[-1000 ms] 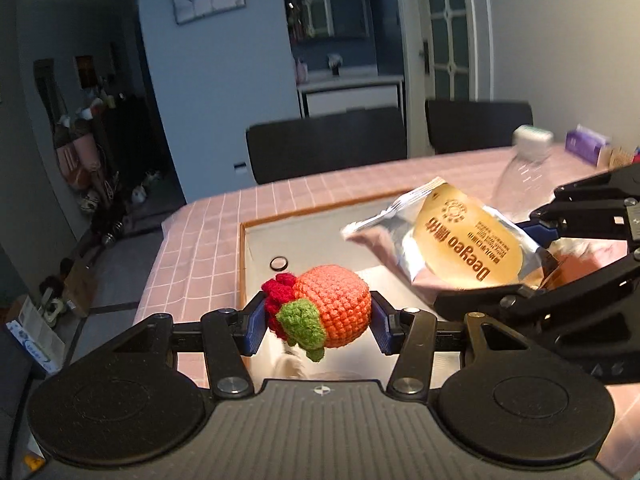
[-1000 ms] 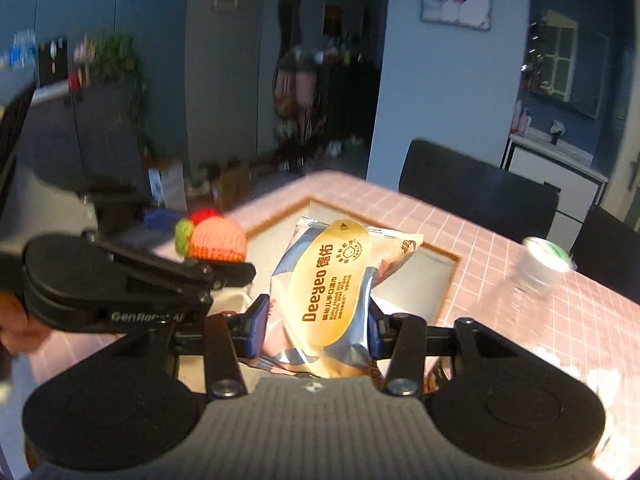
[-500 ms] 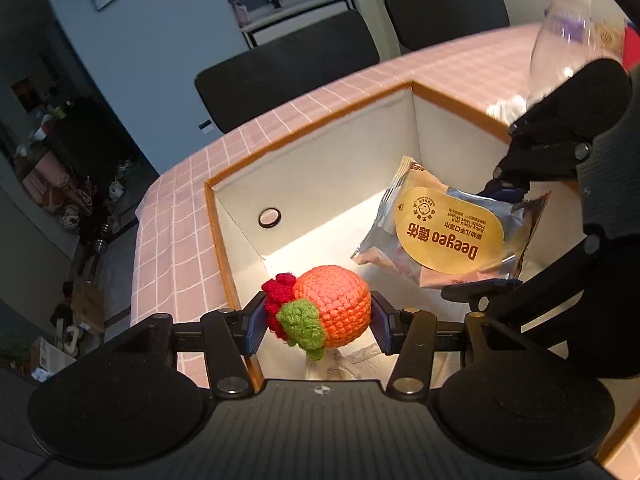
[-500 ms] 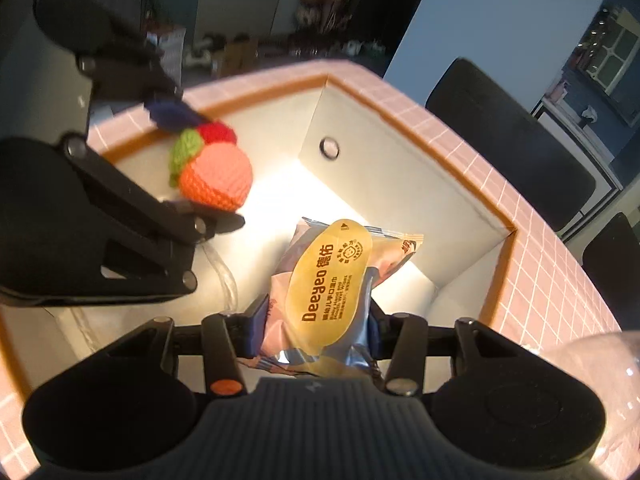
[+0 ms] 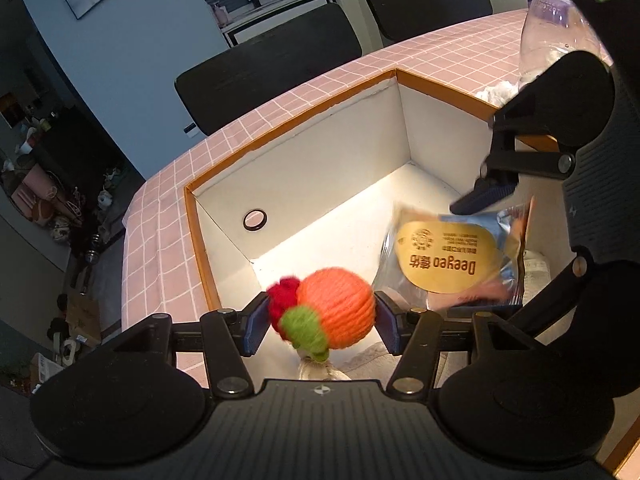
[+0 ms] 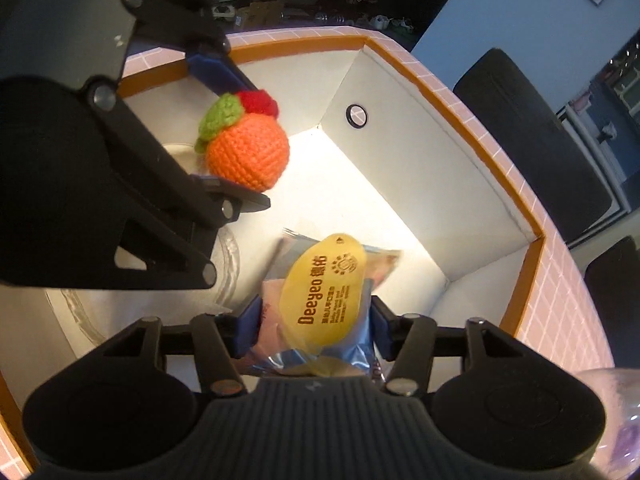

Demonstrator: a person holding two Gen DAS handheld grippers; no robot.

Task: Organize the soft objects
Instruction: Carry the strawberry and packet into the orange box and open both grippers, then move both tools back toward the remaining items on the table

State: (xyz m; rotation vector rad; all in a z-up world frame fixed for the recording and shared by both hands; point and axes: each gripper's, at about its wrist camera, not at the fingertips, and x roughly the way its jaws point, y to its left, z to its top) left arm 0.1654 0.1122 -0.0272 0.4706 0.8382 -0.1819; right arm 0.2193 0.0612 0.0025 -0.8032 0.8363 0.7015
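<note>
Release into the box point(image 5: 404, 120) — both grippers hang over its white interior. The left gripper point(image 5: 318, 322) has its jaws opening around the crocheted orange fruit point(image 5: 334, 308), which appears blurred between the pads and no longer firmly pressed. The right gripper point(image 6: 314, 326) likewise has its jaws opening around the silver wipes packet point(image 6: 324, 300) with its yellow label, whose lower end sits between the fingers above the box floor. To do this well, part each gripper fully before lifting, keep both low so the soft items drop short, and withdraw straight up — clear of the orange rim and the other gripper.
</note>
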